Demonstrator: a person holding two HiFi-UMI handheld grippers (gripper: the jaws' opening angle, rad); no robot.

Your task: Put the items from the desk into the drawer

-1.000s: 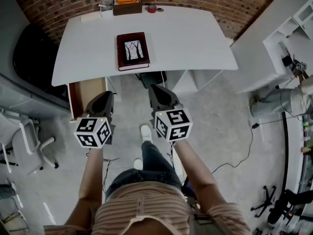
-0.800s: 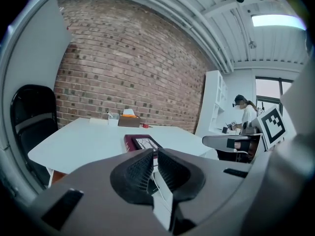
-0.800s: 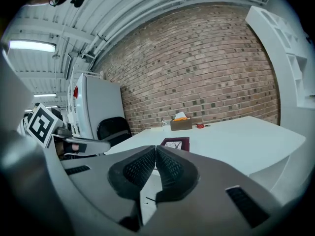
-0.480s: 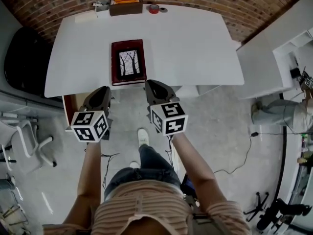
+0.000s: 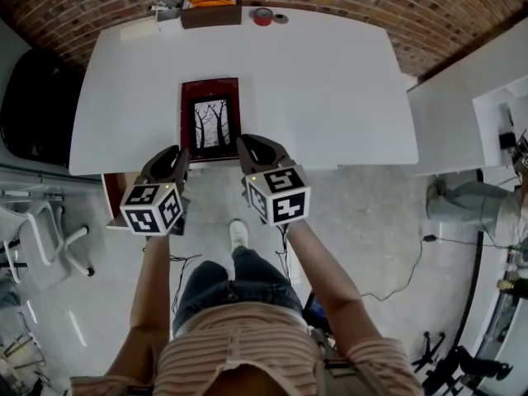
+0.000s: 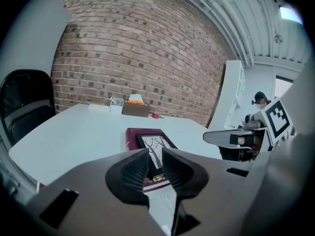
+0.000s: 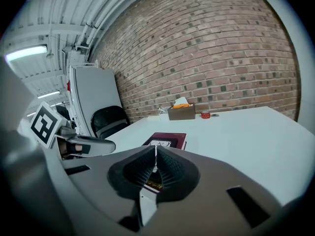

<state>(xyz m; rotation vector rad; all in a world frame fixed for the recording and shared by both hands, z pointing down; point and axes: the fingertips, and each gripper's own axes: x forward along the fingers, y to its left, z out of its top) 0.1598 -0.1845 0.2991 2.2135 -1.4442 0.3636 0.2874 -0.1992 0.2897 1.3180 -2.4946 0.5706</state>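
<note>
The left gripper (image 6: pixel 155 153) has just been opening, its jaws half apart and empty; the right gripper (image 7: pixel 155 154) is closed on nothing. Both hang at the near edge of the desk (image 5: pixel 330 81), flanking the dark red book (image 5: pixel 210 118). It would be best to widen further, then take the book's near edge squarely. The drawer (image 5: pixel 115 195) waits open below.

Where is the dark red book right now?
In the head view the dark red book lies flat near the front edge of the white desk, left of centre, just ahead of the left gripper and right gripper.
</note>
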